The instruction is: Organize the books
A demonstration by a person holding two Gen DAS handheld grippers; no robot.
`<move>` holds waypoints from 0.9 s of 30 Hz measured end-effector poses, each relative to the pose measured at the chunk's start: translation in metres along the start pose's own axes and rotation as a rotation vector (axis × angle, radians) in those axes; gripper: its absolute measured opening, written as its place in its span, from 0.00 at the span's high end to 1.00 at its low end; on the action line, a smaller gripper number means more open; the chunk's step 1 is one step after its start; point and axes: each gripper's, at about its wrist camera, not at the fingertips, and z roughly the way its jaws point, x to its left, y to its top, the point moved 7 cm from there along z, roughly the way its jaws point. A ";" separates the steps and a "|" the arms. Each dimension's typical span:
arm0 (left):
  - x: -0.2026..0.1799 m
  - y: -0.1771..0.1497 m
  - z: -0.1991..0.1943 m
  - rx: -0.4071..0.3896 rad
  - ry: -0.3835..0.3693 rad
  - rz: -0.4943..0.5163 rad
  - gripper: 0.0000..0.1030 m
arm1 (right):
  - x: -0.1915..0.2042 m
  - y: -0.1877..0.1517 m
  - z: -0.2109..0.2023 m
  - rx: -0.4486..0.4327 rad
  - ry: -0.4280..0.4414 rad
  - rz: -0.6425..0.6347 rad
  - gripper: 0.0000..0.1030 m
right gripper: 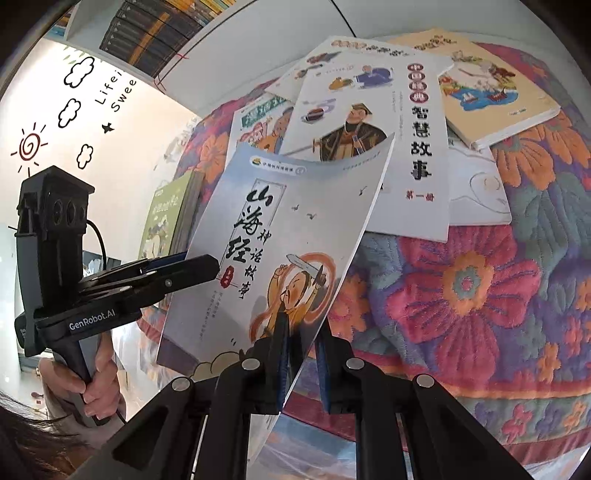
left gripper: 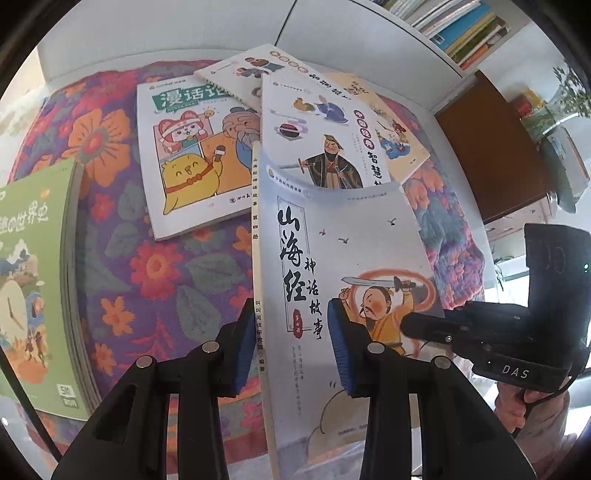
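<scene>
1. Left wrist view: left gripper [left gripper: 291,347] clamped on grey book [left gripper: 343,258], blue pads [left gripper: 341,347] on both sides near the spine, narrow gap. Book lifted off the floral cloth [left gripper: 147,266], tilted, top edge curling toward 12 o'clock.
2. Same view: right gripper [left gripper: 417,326] coming in from 3 o'clock, nipping the book's right edge; hand [left gripper: 517,406] on its handle at 4 o'clock.
3. Same view, on the cloth: cartoon book [left gripper: 192,155] at 11 o'clock, white book [left gripper: 325,140] at 12 partly behind the grey one, tan book [left gripper: 399,129] at 1, green book [left gripper: 33,280] at 9. Shelf of books [left gripper: 458,26] at 1 o'clock, far edge.
4. Right wrist view: right gripper [right gripper: 301,354] pinching the lower edge of grey book [right gripper: 266,240], jaws nearly shut with the cover between them.
5. Same view: left gripper [right gripper: 195,264] entering from 9 o'clock, closed on the book's left edge; hand [right gripper: 99,384] on the handle at 8 o'clock.
6. Same view: white book [right gripper: 417,147] at 12 o'clock flat on cloth [right gripper: 461,288], tan book [right gripper: 491,85] at 1, green book [right gripper: 166,221] at 9, shelf [right gripper: 155,29] at 11.
</scene>
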 end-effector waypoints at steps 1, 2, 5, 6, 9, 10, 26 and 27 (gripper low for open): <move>0.000 0.000 -0.002 -0.002 -0.004 0.002 0.67 | 0.003 0.000 -0.001 -0.004 -0.004 -0.006 0.87; 0.001 0.001 -0.002 -0.002 -0.006 0.003 0.67 | 0.006 0.001 -0.001 -0.010 -0.008 -0.011 0.87; 0.003 0.002 -0.006 -0.004 -0.017 0.003 0.67 | 0.011 0.002 -0.004 -0.021 -0.008 -0.017 0.87; 0.003 0.001 -0.008 -0.005 -0.020 0.004 0.67 | 0.012 0.003 -0.005 -0.030 -0.009 -0.019 0.87; 0.005 0.001 -0.015 -0.010 -0.031 0.011 0.67 | 0.017 0.005 -0.006 -0.043 -0.014 -0.031 0.87; 0.006 0.000 -0.017 -0.014 -0.033 0.012 0.67 | 0.020 0.006 -0.008 -0.053 -0.017 -0.039 0.87; 0.037 0.007 -0.054 -0.060 -0.050 0.021 0.67 | 0.065 0.019 -0.012 -0.100 -0.013 -0.071 0.87; 0.040 0.007 -0.057 -0.065 -0.051 0.021 0.67 | 0.068 0.021 -0.011 -0.104 -0.011 -0.072 0.87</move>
